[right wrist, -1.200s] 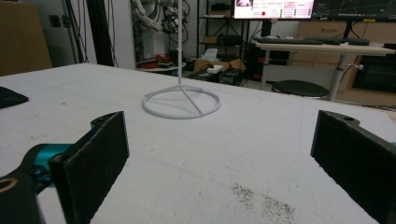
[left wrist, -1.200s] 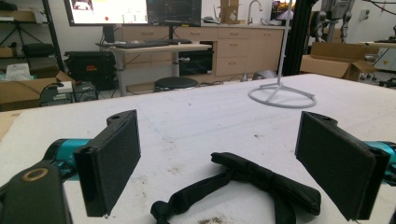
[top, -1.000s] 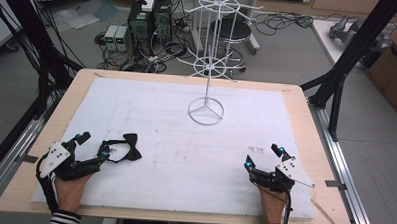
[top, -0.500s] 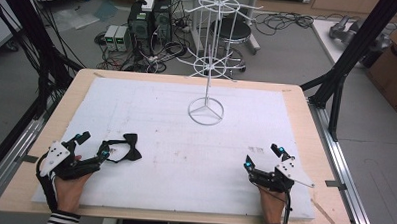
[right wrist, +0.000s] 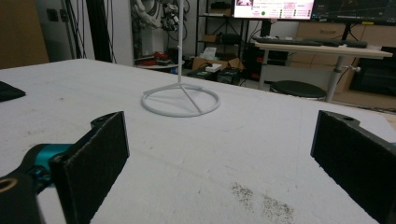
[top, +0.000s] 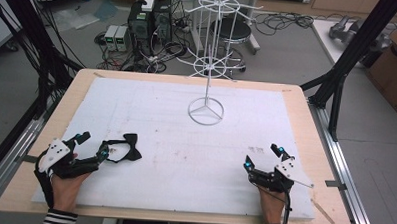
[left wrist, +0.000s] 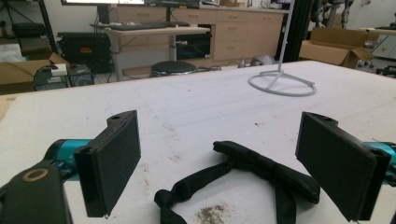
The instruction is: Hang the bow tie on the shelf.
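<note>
A black bow tie (top: 123, 145) with its strap lies flat on the white mat at the near left. My left gripper (top: 93, 143) rests on the mat just left of it, open, and the tie lies between and just beyond the two jaws (left wrist: 261, 170). A white wire display stand (top: 205, 112) has its ring base on the mat's far middle, and its pole rises to hooked tiers. My right gripper (top: 261, 155) sits at the near right, open with nothing between its jaws, pointing toward the stand base (right wrist: 180, 100). A corner of the tie (right wrist: 7, 91) shows at the far left of the right gripper view.
The white mat (top: 161, 120) covers a wooden table (top: 306, 126). Dark crumbs speckle the mat near both grippers (right wrist: 261, 200). Black frame posts (top: 348, 62) stand at the table's sides. Computers, cables and a stool (top: 229, 28) are on the floor beyond.
</note>
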`<state>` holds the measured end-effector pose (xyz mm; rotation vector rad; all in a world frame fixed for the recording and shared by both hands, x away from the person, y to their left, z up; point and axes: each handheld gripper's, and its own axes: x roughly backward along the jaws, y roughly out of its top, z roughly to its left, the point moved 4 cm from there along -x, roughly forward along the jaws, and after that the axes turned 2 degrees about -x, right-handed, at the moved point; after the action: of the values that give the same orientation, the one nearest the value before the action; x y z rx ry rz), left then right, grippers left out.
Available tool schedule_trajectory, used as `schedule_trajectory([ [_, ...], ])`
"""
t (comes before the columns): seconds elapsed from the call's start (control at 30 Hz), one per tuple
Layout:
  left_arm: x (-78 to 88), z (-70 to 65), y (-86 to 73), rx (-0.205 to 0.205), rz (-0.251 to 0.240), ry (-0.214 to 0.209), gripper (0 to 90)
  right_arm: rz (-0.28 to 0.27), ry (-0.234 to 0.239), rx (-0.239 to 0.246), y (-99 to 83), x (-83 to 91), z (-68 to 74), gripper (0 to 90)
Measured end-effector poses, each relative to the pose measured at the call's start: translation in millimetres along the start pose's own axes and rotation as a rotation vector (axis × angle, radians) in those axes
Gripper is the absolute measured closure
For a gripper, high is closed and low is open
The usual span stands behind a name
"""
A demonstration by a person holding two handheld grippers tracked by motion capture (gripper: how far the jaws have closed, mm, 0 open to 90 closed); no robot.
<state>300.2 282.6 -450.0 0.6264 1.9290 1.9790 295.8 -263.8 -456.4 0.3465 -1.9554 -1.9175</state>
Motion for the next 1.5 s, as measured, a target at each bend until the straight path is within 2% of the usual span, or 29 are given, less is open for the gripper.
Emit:
schedule_trajectory([
  [0.1, 0.5, -2.0, 4.7, -0.007, 0.020, -0.016, 14.4, 0.000, 0.000, 0.000, 0.0, 0.0, -0.1, 3.2],
  [0.17, -2.4, -8.5, 8.9, -0.026, 0.066, -0.045, 14.4, -0.001, 0.002, -0.004, 0.2, 0.1, 0.0, 3.2],
  [0.2, -2.4, -8.5, 8.9, -0.026, 0.066, -0.045, 14.4, -0.001, 0.000, 0.000, 0.0, 0.0, -0.1, 3.2],
  [0.27, -6.3, -17.0, 13.8, -0.056, 0.118, -0.084, 14.4, 0.000, 0.002, 0.000, 0.1, 0.0, -0.1, 3.2],
  [0.3, -6.3, -17.0, 13.8, -0.056, 0.118, -0.084, 14.5, 0.000, 0.002, 0.000, 0.1, 0.0, -0.1, 3.2],
  [0.33, -8.5, -21.9, 16.4, -0.070, 0.137, -0.113, 14.5, -0.001, 0.001, 0.001, 0.0, 0.0, -0.1, 3.2],
  [0.43, -12.6, -26.4, 19.5, -0.104, 0.192, -0.155, 14.5, -0.001, 0.000, 0.001, 0.0, 0.0, 0.1, 3.2],
  [0.57, -17.3, -28.1, 25.8, -0.149, 0.268, -0.187, 15.1, -0.002, -0.002, 0.010, 0.2, -0.2, 0.1, 3.2],
  [0.6, -17.3, -28.1, 25.8, -0.149, 0.268, -0.187, 15.7, 0.002, 0.000, 0.002, -0.1, 0.0, 0.8, 3.2],
  [0.63, -19.7, -28.7, 29.2, -0.168, 0.306, -0.205, 16.6, 0.003, 0.001, 0.001, -0.1, 0.1, 0.8, 3.2],
  [0.73, -23.0, -29.9, 32.8, -0.198, 0.365, -0.226, 17.4, 0.003, 0.001, 0.000, -0.1, 0.1, 0.8, 3.2],
  [0.87, -27.1, -32.2, 33.1, -0.261, 0.447, -0.247, 18.6, -0.003, 0.000, 0.009, 0.2, -0.3, 0.0, 3.2],
  [0.9, -27.1, -32.2, 33.1, -0.261, 0.447, -0.247, 19.2, -0.002, 0.000, 0.009, 0.2, -0.3, -0.1, 3.2],
  [0.93, -29.0, -33.2, 31.7, -0.291, 0.490, -0.256, 19.5, 0.003, 0.003, 0.000, -0.1, 0.0, 0.8, 3.2],
  [0.97, -29.8, -33.5, 30.9, -0.307, 0.510, -0.257, 19.6, -0.003, 0.001, 0.008, 0.2, -0.3, -0.1, 3.2],
  [1.0, -29.8, -33.5, 30.9, -0.307, 0.510, -0.257, 19.5, -0.003, 0.001, 0.008, 0.2, -0.3, -0.1, 3.2],
  [1.03, -31.1, -33.5, 30.3, -0.334, 0.541, -0.259, 19.6, 0.000, 0.000, 0.003, 0.0, -0.1, 0.1, 3.2],
  [1.13, -33.1, -34.0, 29.9, -0.340, 0.565, -0.261, 20.8, 0.000, 0.000, 0.002, 0.0, -0.1, 0.1, 3.2],
  [1.2, -34.7, -35.0, 30.0, -0.340, 0.581, -0.277, 25.7, -0.001, 0.001, 0.005, 0.1, -0.2, 0.0, 3.2],
  [1.33, -38.6, -37.0, 29.5, -0.365, 0.631, -0.285, 28.8, 0.003, 0.003, -0.001, -0.1, 0.1, 0.9, 3.2],
  [1.37, -38.6, -37.0, 29.5, -0.365, 0.631, -0.285, 30.5, 0.004, 0.002, -0.001, -0.1, 0.1, 0.9, 3.2],
  [1.47, -40.6, -38.5, 26.1, -0.384, 0.678, -0.296, 33.5, 0.004, 0.002, -0.001, -0.1, 0.1, 0.9, 3.2],
  [1.5, -40.6, -38.5, 26.1, -0.384, 0.678, -0.296, 35.9, -0.001, 0.001, 0.007, 0.1, -0.2, 0.2, 3.2],
])
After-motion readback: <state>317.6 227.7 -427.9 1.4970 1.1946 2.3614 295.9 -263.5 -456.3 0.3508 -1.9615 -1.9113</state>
